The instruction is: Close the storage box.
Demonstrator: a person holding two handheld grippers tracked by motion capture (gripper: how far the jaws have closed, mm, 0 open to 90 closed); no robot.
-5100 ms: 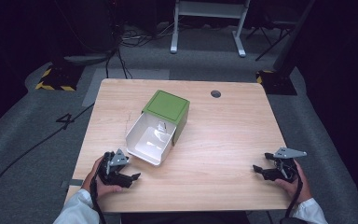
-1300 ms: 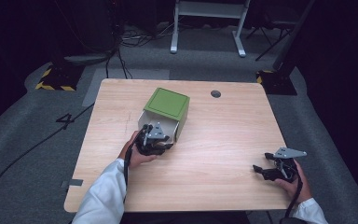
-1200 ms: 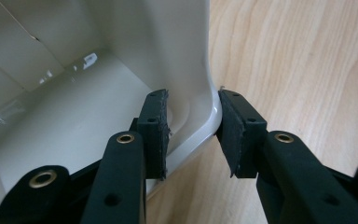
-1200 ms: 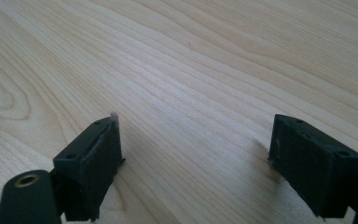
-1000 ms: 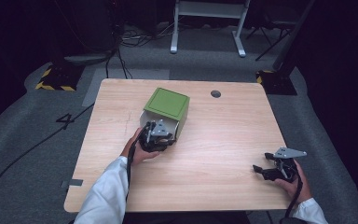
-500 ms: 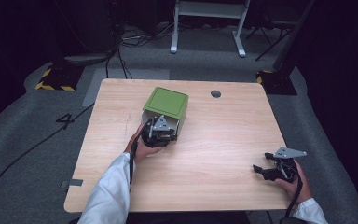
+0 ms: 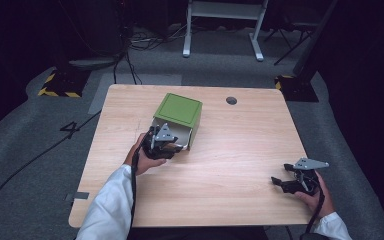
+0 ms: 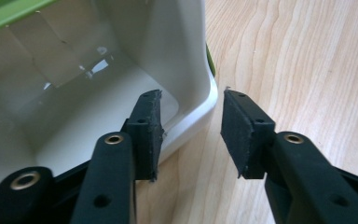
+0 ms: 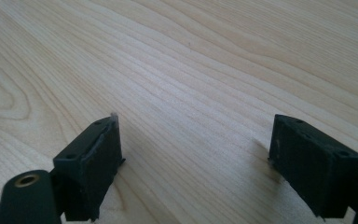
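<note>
Two grippers work this wooden table (image 7: 230, 150), and their jobs look different. At the middle, the left gripper (image 8: 189, 133) is parted, its jaws set either side of the white rim at the open mouth of the green box (image 7: 177, 112), one pad inside the pale interior and one outside over the wood; this straddling looks like preparation to pinch the wall, though the pads have not yet closed on it. That box lies on its side just left of the table's centre, mouth toward the near edge. Well apart, at the near right corner, the right gripper (image 7: 285, 183) rests low with jaws spread wide over bare wood, probably parked out of the way
</note>
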